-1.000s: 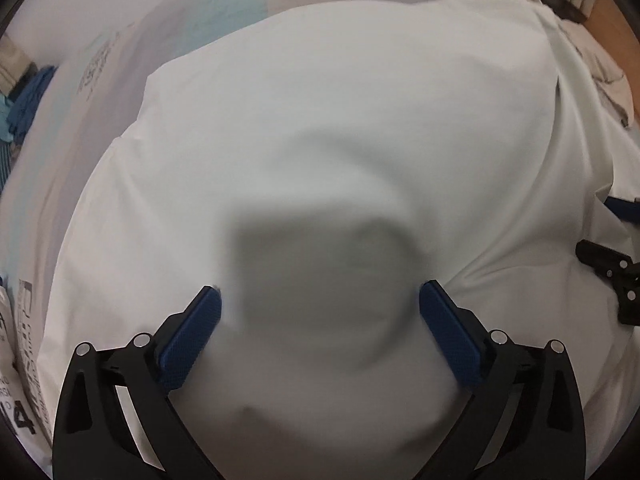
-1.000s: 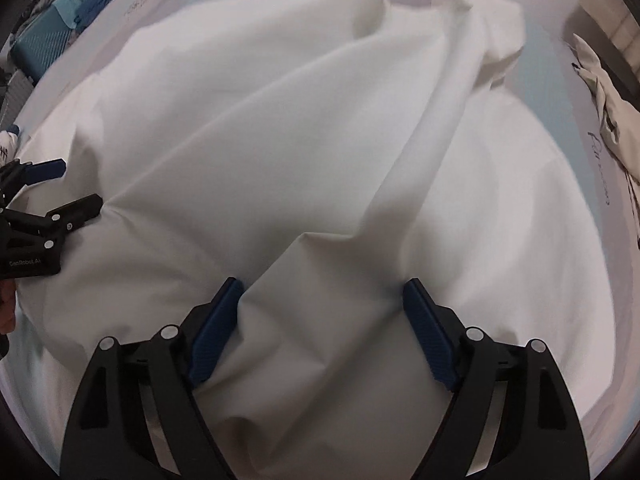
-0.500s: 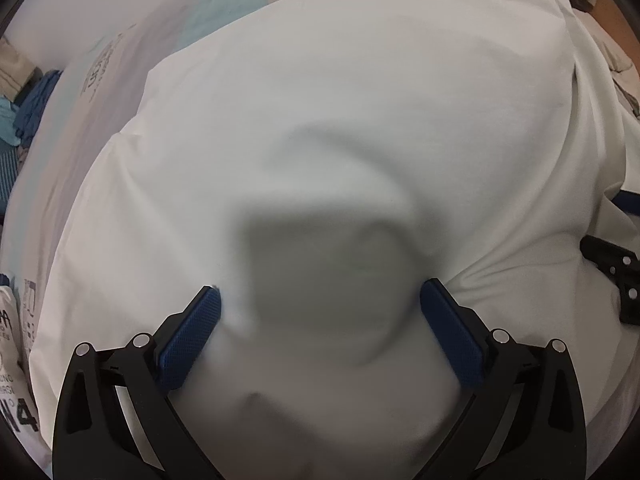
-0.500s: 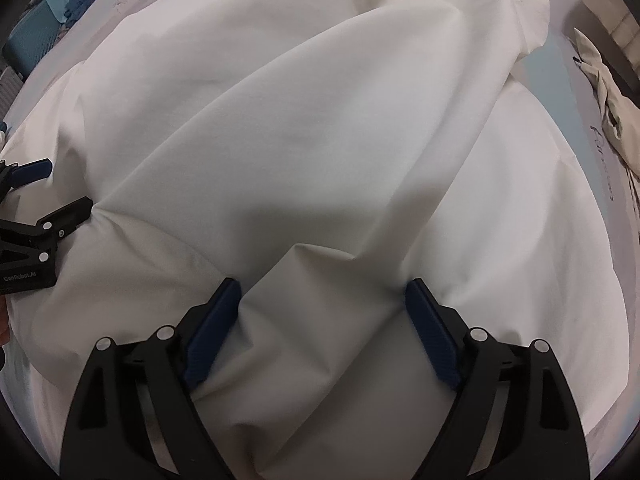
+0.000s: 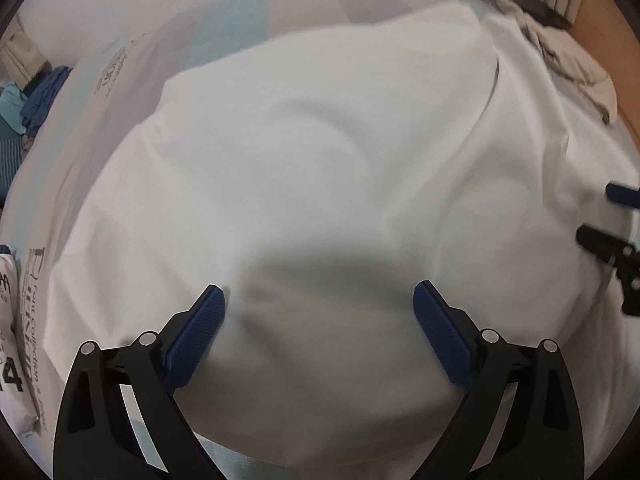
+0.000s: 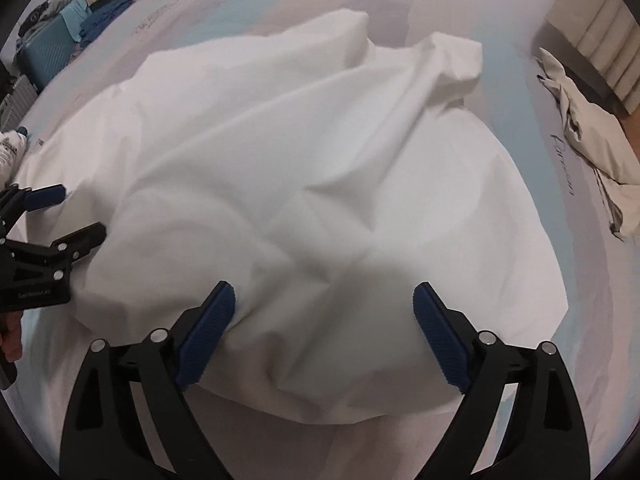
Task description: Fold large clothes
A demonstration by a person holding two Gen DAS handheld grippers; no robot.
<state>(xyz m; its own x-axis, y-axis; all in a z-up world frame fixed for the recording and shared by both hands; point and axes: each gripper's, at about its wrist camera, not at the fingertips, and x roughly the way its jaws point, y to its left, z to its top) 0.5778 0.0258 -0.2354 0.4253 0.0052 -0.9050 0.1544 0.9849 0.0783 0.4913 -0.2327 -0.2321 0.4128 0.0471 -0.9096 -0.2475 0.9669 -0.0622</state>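
White cotton everywhere: the big white garment (image 6: 320,168) is heaped across the pale printed bedsheet (image 5: 100,128), its near hem bunched right in front of both tools, a twisted corner poking up at the far right. It looks light, soft and floppy, apt to slump and trap air rather than hold a crease, so I'd say the hold belongs on the near edge or a corner, not the billowing middle. A beige crumpled cloth (image 6: 592,140) sits well apart at the far right; blue clothes (image 5: 36,100) lie far left. Now the tools: the left gripper (image 5: 320,320) is low over the near edge, jaws spread wide, cloth bulging between them, nothing pinched. The right gripper (image 6: 324,316) is level with it, just beside it, also spread wide around a bunched fold.
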